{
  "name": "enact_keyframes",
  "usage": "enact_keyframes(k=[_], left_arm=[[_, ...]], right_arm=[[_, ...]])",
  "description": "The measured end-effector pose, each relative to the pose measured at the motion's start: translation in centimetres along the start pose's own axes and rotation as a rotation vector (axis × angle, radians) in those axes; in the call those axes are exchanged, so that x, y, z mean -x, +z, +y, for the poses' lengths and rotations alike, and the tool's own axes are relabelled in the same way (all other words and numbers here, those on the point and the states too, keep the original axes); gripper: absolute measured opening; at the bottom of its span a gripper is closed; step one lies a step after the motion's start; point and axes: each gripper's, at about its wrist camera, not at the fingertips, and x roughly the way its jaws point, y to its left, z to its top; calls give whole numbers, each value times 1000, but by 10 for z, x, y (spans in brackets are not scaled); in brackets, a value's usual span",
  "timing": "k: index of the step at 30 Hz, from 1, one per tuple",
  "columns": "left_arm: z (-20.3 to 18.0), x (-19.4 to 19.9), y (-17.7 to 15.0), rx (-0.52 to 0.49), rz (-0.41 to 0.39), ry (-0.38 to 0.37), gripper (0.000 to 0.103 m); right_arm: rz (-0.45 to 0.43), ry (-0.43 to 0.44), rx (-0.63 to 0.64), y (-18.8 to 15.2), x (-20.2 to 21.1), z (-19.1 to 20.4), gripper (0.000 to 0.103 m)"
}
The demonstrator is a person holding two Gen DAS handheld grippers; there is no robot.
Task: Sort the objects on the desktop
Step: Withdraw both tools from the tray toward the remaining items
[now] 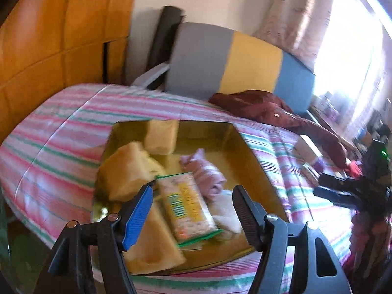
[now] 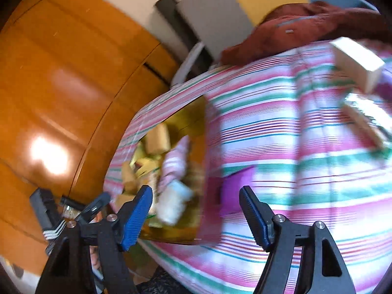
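Gold, glossy card lines the shallow tray (image 1: pixel 235 132) sitting on the striped pink, green and white cloth (image 1: pixel 61 127). Inside it lie soft tan sponge-like blocks (image 1: pixel 127 169), a rolled pink striped cloth (image 1: pixel 208 174) and a flat crinkly snack packet (image 1: pixel 188 205), its long axis running away from me and slightly leftward. My left gripper (image 1: pixel 192 210) hovers over that packet, ribbed pads parted and clear of it. My right gripper (image 2: pixel 196 210) is likewise released and empty, over the tray's right wall, beside a purple piece (image 2: pixel 235 188). Behind: orange wooden panelling (image 1: pixel 49 36), a grey-yellow-blue headboard (image 1: pixel 252 61), a dark red garment (image 1: pixel 264 107).
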Motion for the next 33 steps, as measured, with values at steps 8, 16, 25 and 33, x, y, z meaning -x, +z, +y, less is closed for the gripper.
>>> enact_keyframes(k=[8,16,25,33], left_arm=[[-73,-13,-1,-199,44,-151,68],[-133,-26,-9,-331,102,-258,68],[-163,-41,-12,-379,163,-334,68],[-163,-55,-10,-363,206,-350,68]], right_arm=[[-64,-114,-132,2,34,-57,76],[-119,-225,-283,1,76,-121,77],[-118,-325,-238,22,91,-144,82],[-43,-411,-31,50,67,-138,81]])
